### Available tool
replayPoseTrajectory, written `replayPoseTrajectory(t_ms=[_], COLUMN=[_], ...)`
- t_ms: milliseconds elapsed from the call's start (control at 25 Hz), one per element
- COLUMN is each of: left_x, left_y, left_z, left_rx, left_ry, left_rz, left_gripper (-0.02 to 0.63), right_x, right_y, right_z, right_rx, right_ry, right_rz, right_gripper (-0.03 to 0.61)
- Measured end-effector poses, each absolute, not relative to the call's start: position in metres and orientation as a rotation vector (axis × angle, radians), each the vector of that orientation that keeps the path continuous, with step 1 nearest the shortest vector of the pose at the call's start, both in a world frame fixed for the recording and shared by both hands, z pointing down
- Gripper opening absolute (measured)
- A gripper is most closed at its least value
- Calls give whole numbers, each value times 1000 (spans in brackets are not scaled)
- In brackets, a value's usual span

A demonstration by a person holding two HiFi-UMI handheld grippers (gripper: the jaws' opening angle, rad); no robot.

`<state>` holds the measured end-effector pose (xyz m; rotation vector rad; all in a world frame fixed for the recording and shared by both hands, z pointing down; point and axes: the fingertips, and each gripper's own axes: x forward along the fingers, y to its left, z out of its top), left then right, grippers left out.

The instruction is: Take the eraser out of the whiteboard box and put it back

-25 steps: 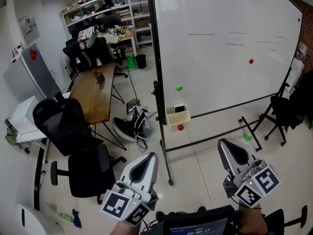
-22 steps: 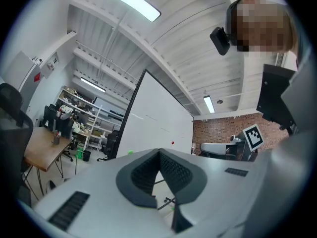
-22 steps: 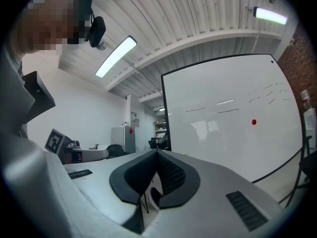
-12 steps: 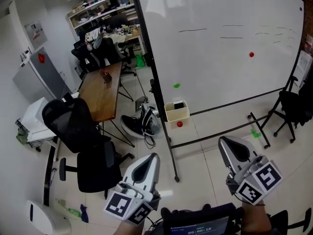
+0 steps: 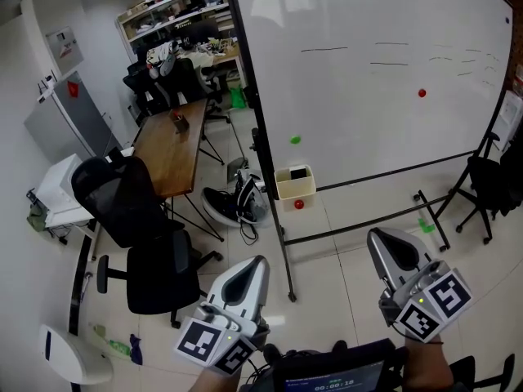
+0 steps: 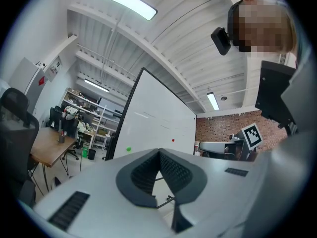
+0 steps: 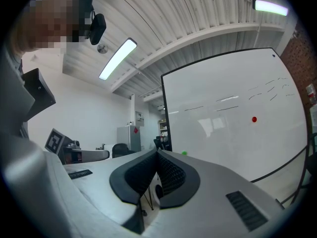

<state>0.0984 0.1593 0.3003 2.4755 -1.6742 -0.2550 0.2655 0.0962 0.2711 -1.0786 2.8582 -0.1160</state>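
Your floor is pale tile. The whiteboard stands on it, with a box at its lower left corner. Left of the whiteboard you have a dark heap, black chairs and a wooden desk bearing a small dark object.

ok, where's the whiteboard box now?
Head view, centre: cream box sits at the whiteboard's lower left, between a green magnet above and a red magnet below.

The head view is swinging: the whiteboard box now sits a touch higher in frame, the black chair has slid right, and the whiteboard post leans further left.
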Motion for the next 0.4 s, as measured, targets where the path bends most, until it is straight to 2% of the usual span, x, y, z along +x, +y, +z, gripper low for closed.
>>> replayPoseTrajectory(t_ms=[400], left_x=[99], left_y=[165], left_z=[298], left_rx=[2477], left_ry=[-1685], left_rz=[-248], left_gripper=[29], right_x=[268], right_y=[103], right_z=[270], right_rx=[-1080], right_ry=[2852], right_rz=[-119], right_gripper=[21])
